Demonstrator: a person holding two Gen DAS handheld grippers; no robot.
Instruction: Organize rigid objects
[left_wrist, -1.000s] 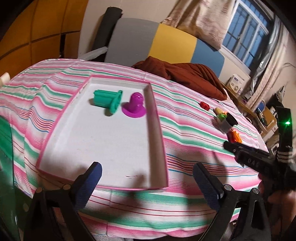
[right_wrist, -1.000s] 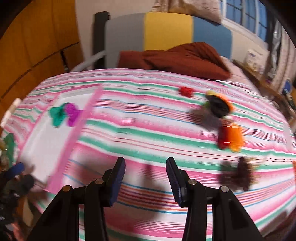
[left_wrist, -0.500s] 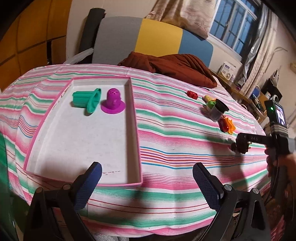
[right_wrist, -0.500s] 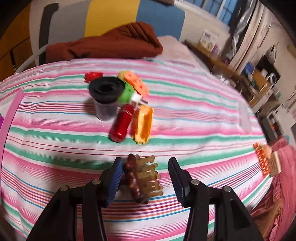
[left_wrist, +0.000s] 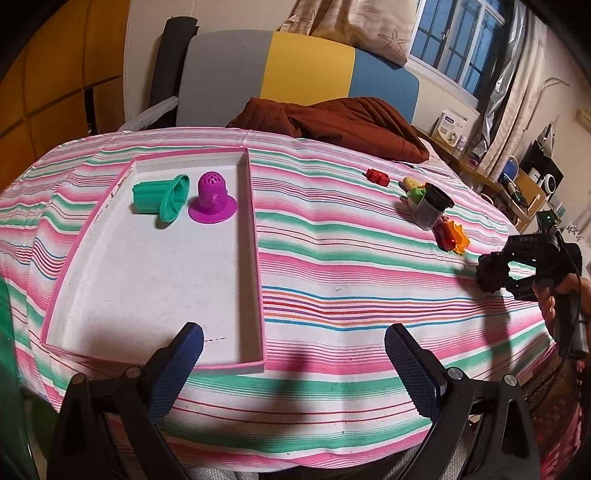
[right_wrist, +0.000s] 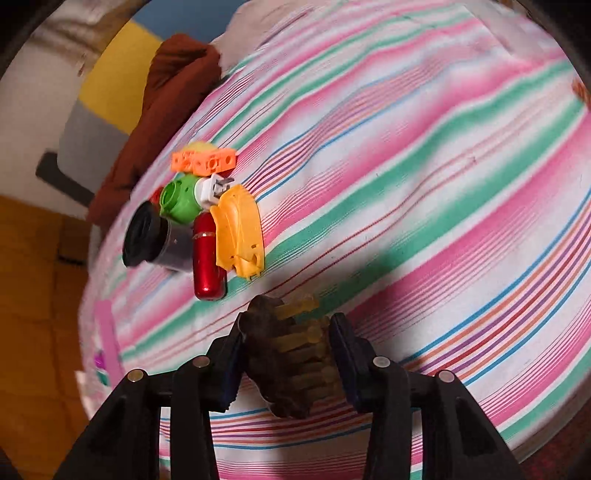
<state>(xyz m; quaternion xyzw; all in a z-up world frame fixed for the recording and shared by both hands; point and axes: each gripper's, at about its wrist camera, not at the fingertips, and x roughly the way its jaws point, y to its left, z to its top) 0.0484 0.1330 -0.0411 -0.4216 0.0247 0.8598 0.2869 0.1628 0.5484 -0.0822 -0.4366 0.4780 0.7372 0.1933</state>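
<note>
My right gripper (right_wrist: 286, 350) is shut on a brown hair claw clip (right_wrist: 291, 354) with yellowish teeth and holds it just above the striped cloth; it also shows at the right edge of the left wrist view (left_wrist: 493, 273). My left gripper (left_wrist: 291, 354) is open and empty at the near edge of the pink-rimmed white tray (left_wrist: 255, 258). The tray holds a teal piece (left_wrist: 159, 195) lying on its side and an upright purple piece (left_wrist: 212, 199). A cluster of small objects lies beyond the clip: a black-lidded jar (right_wrist: 155, 240), a red cylinder (right_wrist: 207, 258), a yellow plastic piece (right_wrist: 240, 236).
The cluster also has a green round piece (right_wrist: 181, 199), a white plug (right_wrist: 214, 188) and an orange brick (right_wrist: 203, 160). A red block (left_wrist: 376, 176) lies alone farther back. A brown blanket (left_wrist: 332, 122) sits at the far edge. Shelves and clutter stand at the right.
My right gripper has closed on the brown claw clip, lifted it off the cloth and tilted. My left gripper has stayed open by the tray, its view panning slightly.
</note>
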